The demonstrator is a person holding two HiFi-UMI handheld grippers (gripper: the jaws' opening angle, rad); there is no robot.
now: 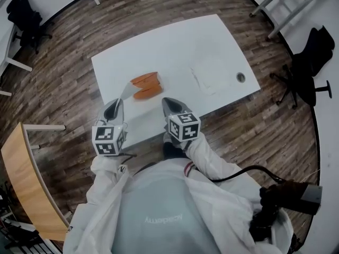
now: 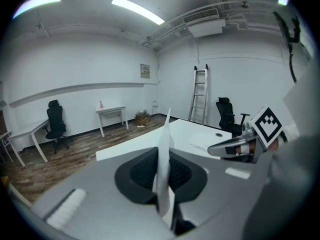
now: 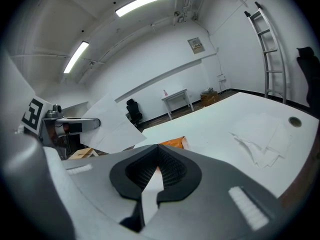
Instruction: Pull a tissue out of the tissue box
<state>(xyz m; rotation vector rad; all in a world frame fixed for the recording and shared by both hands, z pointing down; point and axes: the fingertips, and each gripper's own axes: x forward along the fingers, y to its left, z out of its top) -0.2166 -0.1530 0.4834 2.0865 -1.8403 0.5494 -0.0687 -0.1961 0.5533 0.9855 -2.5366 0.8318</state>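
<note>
The orange tissue box [image 1: 144,80] lies on the white table [image 1: 175,41], just beyond both grippers. My left gripper [image 1: 118,101] is shut on a white tissue [image 1: 126,90] that stands up from its tips, lifted off the box. In the left gripper view the tissue [image 2: 164,134] runs edge-on through the closed jaws [image 2: 164,153]. My right gripper [image 1: 167,101] hovers right of the box with its jaws together; a thin white strip shows in their slit [image 3: 158,153], and what it is I cannot tell. The right gripper view shows the box [image 3: 173,143] and the held tissue [image 3: 112,121].
A pile of pulled tissues [image 1: 211,75] lies on the table's right part, near a round cable hole [image 1: 241,77]. Office chairs [image 1: 310,62] and a ladder [image 1: 286,4] stand on the wooden floor around. A wooden desk [image 1: 24,184] is at the left.
</note>
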